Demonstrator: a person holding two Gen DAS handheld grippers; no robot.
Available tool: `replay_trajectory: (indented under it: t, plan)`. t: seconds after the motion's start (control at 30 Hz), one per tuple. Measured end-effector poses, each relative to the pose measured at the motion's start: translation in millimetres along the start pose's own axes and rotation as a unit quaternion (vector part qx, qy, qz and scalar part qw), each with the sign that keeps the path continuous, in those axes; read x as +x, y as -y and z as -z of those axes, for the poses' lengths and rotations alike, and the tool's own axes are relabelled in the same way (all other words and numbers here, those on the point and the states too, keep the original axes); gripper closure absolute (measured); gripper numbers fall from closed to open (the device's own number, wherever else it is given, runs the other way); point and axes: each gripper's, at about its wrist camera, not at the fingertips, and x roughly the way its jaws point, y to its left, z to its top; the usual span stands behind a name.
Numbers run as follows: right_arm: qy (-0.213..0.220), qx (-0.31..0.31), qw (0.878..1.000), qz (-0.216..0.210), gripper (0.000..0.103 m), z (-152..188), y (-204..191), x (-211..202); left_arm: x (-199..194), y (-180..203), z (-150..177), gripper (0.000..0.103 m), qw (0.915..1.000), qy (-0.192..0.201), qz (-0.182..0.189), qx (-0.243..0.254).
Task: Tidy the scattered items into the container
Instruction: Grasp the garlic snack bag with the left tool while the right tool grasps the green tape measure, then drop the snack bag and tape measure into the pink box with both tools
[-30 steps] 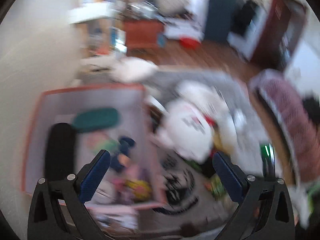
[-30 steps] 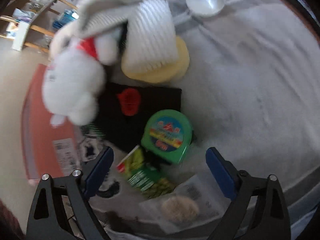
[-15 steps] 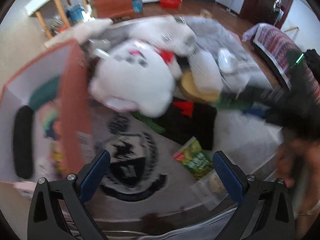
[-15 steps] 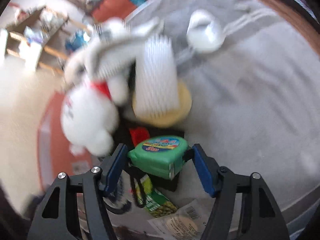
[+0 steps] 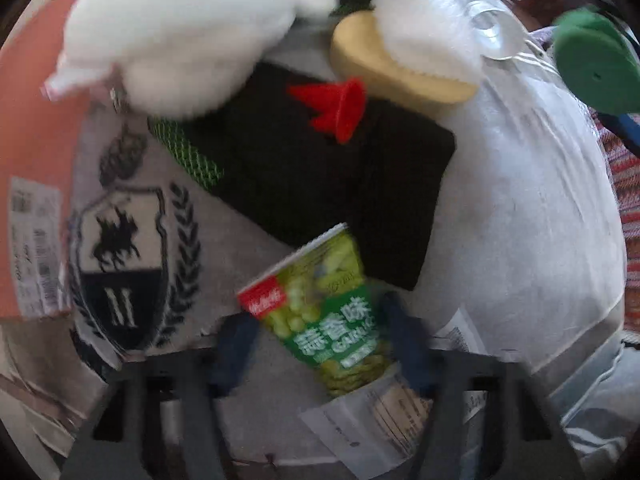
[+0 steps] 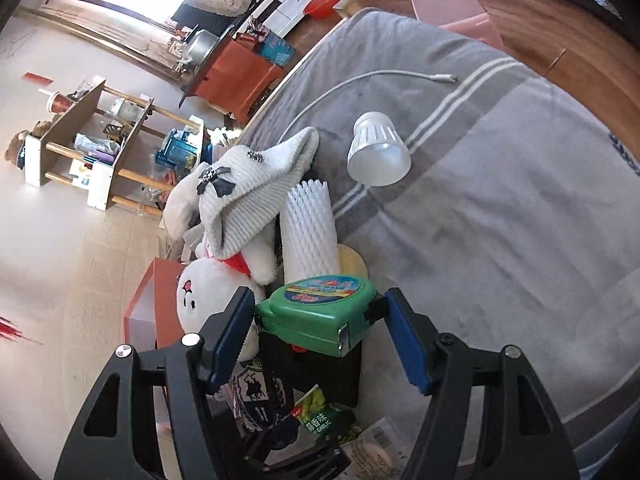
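Note:
My right gripper (image 6: 320,334) is shut on a green tape measure (image 6: 318,312) and holds it raised above the bed; it also shows in the left wrist view (image 5: 596,68). My left gripper (image 5: 320,344) is low over a green snack packet (image 5: 324,316), its blurred blue fingers (image 5: 236,356) on either side of the packet, apart from it. The orange container (image 5: 28,120) lies at the left, also in the right wrist view (image 6: 148,304). A white plush rabbit (image 5: 180,32) lies beside it.
On the grey blanket (image 6: 500,208) lie a black cloth (image 5: 320,184) with a red cone (image 5: 340,108), a white brush on a yellow sponge (image 5: 400,76), a white bulb (image 6: 378,152), a knit hat (image 6: 256,188) and a clear packet (image 5: 380,420). A shelf (image 6: 88,140) stands beyond.
My right gripper closed on the green tape measure and lifted it off the black cloth. My left gripper swung from over the orange container down to the green snack packet.

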Motion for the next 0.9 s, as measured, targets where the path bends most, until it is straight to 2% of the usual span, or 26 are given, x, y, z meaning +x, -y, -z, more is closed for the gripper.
replay_trajectory:
  t: [0.07, 0.13, 0.23, 0.33, 0.43, 0.47, 0.5, 0.53, 0.57, 0.6, 0.63, 0.73, 0.83, 0.9]
  plan:
    - [-0.005, 0.001, 1.000, -0.008, 0.037, -1, -2, 1, -10, -5, 2, 0.079, 0.9996, 0.004, 0.024, -0.010]
    - [-0.007, 0.002, 1.000, -0.015, 0.037, -1, -4, 0, -24, -11, 4, 0.080, 0.9991, 0.011, 0.038, -0.014]
    - [-0.007, 0.004, 1.000, -0.017, 0.037, 0, -4, 0, -65, -27, 5, 0.080, 0.9979, 0.032, 0.054, -0.013]
    - [-0.008, 0.005, 1.000, -0.014, 0.037, 0, -3, 2, -138, -63, 4, 0.080, 0.9934, 0.093, 0.059, -0.031]
    - [-0.011, -0.001, 1.000, -0.002, 0.037, 2, -4, 5, -231, -124, -2, 0.079, 0.9765, 0.204, 0.008, -0.068]
    - [-0.011, -0.005, 1.000, 0.002, 0.037, 3, -6, 7, -259, -155, -7, 0.076, 0.9668, 0.238, -0.018, -0.093]
    - [-0.011, -0.010, 1.000, 0.006, 0.037, 4, -8, 8, -275, -183, -14, 0.072, 0.9600, 0.254, -0.041, -0.110]
    - [-0.011, -0.016, 1.000, 0.011, 0.037, 6, -11, 9, -284, -204, -17, 0.050, 0.9561, 0.261, -0.060, -0.119]
    - [-0.010, -0.029, 0.999, 0.016, 0.037, 8, -17, 9, -288, -228, -18, 0.020, 0.9528, 0.263, -0.077, -0.131]
    - [-0.008, -0.041, 0.999, 0.019, 0.037, 11, -24, 9, -289, -252, -18, 0.011, 0.9482, 0.264, -0.092, -0.150]
    - [-0.005, -0.058, 0.998, 0.020, 0.037, 15, -33, 6, -287, -270, -13, 0.006, 0.9437, 0.265, -0.102, -0.170]
    - [0.014, -0.136, 0.990, 0.014, 0.037, 38, -82, -16, -272, -327, 0, 0.006, 0.9336, 0.245, -0.120, -0.233]
    - [0.019, -0.193, 0.981, -0.024, 0.037, 64, -141, -30, -268, -358, 10, 0.005, 0.9207, 0.252, -0.115, -0.275]
    - [0.018, -0.244, 0.968, -0.058, 0.037, 84, -194, -32, -276, -367, 15, 0.005, 0.9135, 0.270, -0.110, -0.284]
